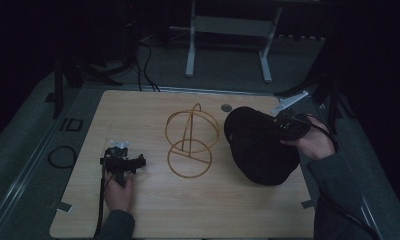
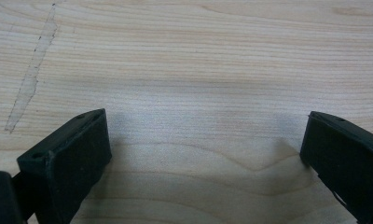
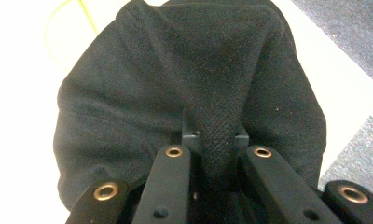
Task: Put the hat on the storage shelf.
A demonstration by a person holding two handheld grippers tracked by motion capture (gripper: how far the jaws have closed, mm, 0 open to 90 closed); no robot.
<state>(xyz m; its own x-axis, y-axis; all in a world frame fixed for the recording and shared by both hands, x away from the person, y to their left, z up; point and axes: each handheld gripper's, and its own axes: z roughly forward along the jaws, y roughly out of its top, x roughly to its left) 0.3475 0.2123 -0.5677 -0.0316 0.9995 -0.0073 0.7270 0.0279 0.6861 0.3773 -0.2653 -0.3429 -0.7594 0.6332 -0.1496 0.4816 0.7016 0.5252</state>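
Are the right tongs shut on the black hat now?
Yes: the right tongs pinch a ridge of the black hat between their jaws.

A fixed camera above the person's side looks forward and down across the whole table [image 1: 153, 210], with floor beyond. The left gripper's [image 1: 122, 161] camera points straight down, close over bare wood [image 2: 198, 70]. The right gripper's [image 1: 287, 125] camera looks along its jaws, pressed close to a black cloth [image 3: 175, 84], also seen at the high view's right [image 1: 260, 150].
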